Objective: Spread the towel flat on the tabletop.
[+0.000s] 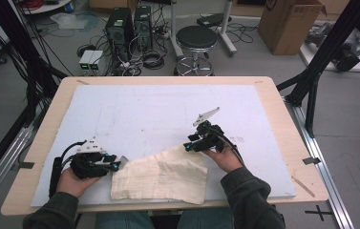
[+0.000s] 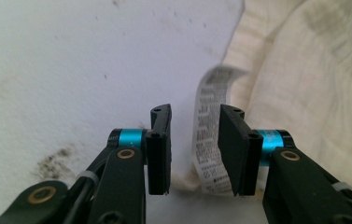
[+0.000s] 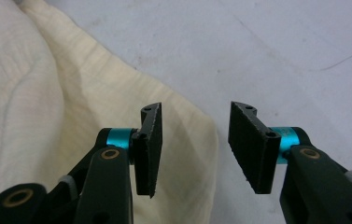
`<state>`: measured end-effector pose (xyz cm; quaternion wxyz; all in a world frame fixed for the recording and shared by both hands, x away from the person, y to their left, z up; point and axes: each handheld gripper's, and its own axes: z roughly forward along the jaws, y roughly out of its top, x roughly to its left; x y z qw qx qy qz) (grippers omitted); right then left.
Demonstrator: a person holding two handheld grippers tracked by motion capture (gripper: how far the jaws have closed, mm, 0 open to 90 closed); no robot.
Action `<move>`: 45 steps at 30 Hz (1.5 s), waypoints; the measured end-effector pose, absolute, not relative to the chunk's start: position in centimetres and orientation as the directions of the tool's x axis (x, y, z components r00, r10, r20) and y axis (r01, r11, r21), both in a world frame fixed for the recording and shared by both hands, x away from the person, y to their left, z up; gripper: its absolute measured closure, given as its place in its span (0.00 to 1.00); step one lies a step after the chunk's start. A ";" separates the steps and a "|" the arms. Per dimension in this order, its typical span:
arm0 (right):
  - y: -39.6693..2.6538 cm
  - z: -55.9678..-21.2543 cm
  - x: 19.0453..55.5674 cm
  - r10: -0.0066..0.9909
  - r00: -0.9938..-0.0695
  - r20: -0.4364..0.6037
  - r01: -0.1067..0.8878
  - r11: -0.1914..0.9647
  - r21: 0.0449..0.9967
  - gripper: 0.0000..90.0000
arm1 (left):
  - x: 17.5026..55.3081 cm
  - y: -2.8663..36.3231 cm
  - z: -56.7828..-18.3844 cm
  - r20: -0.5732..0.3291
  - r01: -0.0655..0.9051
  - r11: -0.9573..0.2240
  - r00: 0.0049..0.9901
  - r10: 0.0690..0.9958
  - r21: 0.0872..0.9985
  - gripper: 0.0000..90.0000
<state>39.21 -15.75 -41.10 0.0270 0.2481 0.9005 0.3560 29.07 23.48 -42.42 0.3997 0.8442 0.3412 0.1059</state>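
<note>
A cream cloth [image 1: 161, 174] lies loosely folded on the white foam board [image 1: 158, 109] near the front edge. My left gripper [image 1: 116, 163] is at the cloth's left edge, held low in a hand. In the left gripper view its jaws [image 2: 194, 112] stand apart around a white printed label [image 2: 208, 121] that rises from the cloth [image 2: 313, 70]; the label is near the right jaw with a gap on its left. My right gripper [image 1: 187, 145] hovers at the cloth's upper right corner. Its jaws [image 3: 196, 108] are open over the cloth's edge [image 3: 47, 102] with nothing between them.
The board rests on a wooden table [image 1: 282, 124], with a thin wooden stick [image 1: 303, 186] at its front right. Beyond the table's far edge stand a black stool [image 1: 195, 38], computer towers [image 1: 120, 26] with cables and a cardboard box [image 1: 290, 21]. Black frame posts flank both sides.
</note>
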 end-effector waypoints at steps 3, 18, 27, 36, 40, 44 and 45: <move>-15.7 -41.6 39.1 0.466 -0.875 0.132 0.431 0.626 0.650 0.61 | 29.0 23.2 -43.0 -0.105 0.503 -0.471 0.756 0.646 0.725 0.69; -15.4 -42.4 38.5 0.432 -0.895 0.113 0.411 0.695 0.590 0.94 | 29.4 22.2 -43.2 -0.082 0.508 -0.511 0.760 0.644 0.694 0.97; -17.3 -40.4 37.4 0.470 -0.878 0.092 0.412 0.643 0.645 0.94 | 30.4 22.0 -41.2 -0.052 0.479 -0.473 0.741 0.669 0.740 0.98; -18.9 -38.7 38.7 0.526 -0.849 0.057 0.424 0.611 0.669 0.94 | 34.1 20.0 -39.2 0.043 0.450 -0.465 0.682 0.730 0.762 0.98; -19.5 -38.0 41.0 0.608 -0.793 0.051 0.462 0.543 0.701 0.93 | 37.1 19.2 -38.9 0.065 0.453 -0.429 0.625 0.778 0.782 0.98; -19.5 -37.9 43.6 0.690 -0.723 0.019 0.480 0.483 0.733 0.85 | 40.0 18.4 -39.0 0.064 0.464 -0.383 0.567 0.821 0.799 0.83; -19.6 -38.4 44.6 0.727 -0.686 0.016 0.508 0.464 0.726 0.72 | 40.5 18.4 -39.1 0.062 0.481 -0.382 0.557 0.828 0.789 0.68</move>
